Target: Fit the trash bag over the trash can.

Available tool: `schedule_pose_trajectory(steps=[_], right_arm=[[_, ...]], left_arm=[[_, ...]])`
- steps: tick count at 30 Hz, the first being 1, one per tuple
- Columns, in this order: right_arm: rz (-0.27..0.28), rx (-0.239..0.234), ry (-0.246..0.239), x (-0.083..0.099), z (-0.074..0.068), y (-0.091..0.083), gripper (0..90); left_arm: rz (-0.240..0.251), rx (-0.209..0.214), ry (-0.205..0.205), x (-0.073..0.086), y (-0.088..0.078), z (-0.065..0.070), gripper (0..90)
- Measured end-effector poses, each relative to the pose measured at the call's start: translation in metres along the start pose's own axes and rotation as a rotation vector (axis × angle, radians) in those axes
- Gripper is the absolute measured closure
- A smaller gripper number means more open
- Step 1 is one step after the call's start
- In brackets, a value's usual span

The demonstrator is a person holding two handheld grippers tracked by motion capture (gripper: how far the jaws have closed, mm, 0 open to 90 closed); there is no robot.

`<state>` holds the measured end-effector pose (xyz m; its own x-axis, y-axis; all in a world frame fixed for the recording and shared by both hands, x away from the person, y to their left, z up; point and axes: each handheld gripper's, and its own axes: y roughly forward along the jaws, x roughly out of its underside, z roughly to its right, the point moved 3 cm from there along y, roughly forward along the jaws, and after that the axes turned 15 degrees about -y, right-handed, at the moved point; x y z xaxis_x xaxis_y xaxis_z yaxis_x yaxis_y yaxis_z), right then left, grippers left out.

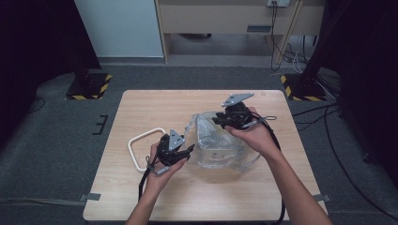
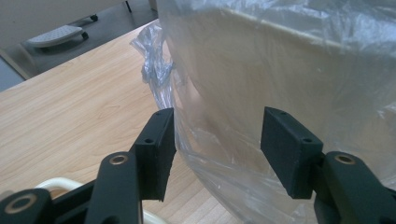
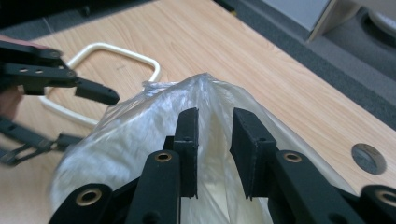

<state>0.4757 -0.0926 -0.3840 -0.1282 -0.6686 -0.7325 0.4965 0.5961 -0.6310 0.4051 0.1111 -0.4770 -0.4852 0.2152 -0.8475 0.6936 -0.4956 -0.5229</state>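
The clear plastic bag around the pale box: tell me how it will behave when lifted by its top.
The plastic bag looks thin and crinkled, so it will probably stretch and bunch rather than hold shape. Its glossy film may slip between the right gripper jaws, which stand close around a fold. The box inside will likely sag it downward.

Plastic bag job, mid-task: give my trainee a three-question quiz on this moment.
1. True or false: the left gripper has its jaws apart with the plastic bag between them.
2. What lies on the table left of the bag? A) white frame B) red cup C) blue box
3. Which gripper's jaws stand at the bag's raised top fold?

Key: 1 true; 2 A, the white frame; 3 the right gripper.
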Motion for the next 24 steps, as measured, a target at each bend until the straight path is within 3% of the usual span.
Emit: schedule_pose_trajectory(steps=[10,13,24], right_arm=[[-0.123,0.003,-0.007,0.002,-0.002,0.037,71.0],[-0.156,-0.006,-0.008,0.002,-0.006,0.045,70.5],[-0.246,-0.027,0.016,0.008,-0.018,0.068,67.1]], left_arm=[[-0.004,0.001,-0.009,0.003,0.001,0.001,44.4],[0.001,0.008,-0.034,0.002,0.002,0.0,44.0],[0.009,0.002,-0.04,0.003,0.001,0.0,43.7]])
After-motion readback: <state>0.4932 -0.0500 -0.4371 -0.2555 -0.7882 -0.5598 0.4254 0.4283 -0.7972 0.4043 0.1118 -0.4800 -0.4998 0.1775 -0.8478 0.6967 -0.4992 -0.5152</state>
